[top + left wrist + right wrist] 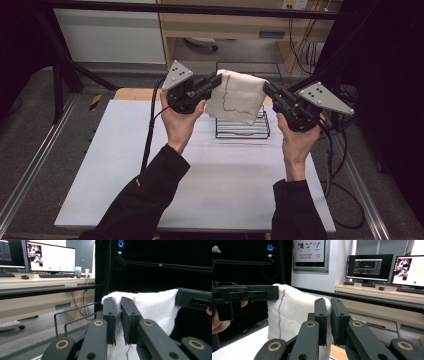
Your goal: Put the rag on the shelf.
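A white towel (237, 96) with a red stitched line hangs in the air between both grippers, above a black wire rack (242, 127). My left gripper (216, 82) is shut on the towel's left top corner, my right gripper (266, 88) on its right top corner. In the left gripper view the cloth (152, 310) is pinched between the jaws of my left gripper (118, 302), and the right gripper's body (193, 300) shows at the far edge. In the right gripper view my right gripper (328, 303) clamps the towel (292, 312), and the left gripper (244, 296) holds the other corner.
The wire rack stands on a white table mat (200, 175) near its far edge. A person's hands and dark sleeves (145, 195) come in from below. Cables (340, 165) trail off the table's right side. Desks with monitors (50, 257) stand beyond.
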A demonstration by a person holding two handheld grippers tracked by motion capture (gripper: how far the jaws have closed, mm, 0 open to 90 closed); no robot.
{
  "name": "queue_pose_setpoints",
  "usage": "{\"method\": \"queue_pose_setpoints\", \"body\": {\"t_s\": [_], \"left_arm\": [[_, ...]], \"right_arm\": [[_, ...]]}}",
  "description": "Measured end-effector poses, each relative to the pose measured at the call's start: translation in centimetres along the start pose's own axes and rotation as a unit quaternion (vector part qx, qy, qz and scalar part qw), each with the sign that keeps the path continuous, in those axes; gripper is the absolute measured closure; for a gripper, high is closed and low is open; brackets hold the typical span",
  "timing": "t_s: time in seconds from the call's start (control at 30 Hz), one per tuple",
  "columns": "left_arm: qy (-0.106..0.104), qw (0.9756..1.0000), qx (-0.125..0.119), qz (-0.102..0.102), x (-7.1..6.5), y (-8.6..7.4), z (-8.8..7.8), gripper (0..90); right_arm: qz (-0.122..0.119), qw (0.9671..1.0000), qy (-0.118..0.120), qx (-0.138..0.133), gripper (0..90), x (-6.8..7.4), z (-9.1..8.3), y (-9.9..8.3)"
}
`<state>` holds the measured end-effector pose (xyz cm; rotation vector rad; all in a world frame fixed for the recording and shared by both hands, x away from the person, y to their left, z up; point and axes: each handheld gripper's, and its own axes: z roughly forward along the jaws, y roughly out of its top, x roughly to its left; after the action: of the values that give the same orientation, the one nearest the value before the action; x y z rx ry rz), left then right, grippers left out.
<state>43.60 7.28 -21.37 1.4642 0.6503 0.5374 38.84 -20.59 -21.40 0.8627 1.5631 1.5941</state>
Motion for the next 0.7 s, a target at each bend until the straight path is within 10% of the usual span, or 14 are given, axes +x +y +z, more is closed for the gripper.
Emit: {"method": "queue_pose_setpoints", "body": {"t_s": [0.7], "left_arm": [[0.004,0.9999,-0.015,0.000,0.0,2.5,2.8,82.2]], "right_arm": [[-0.006,0.9997,-0.021,-0.010,84.4,-2.3,1.3,2.6]]}}
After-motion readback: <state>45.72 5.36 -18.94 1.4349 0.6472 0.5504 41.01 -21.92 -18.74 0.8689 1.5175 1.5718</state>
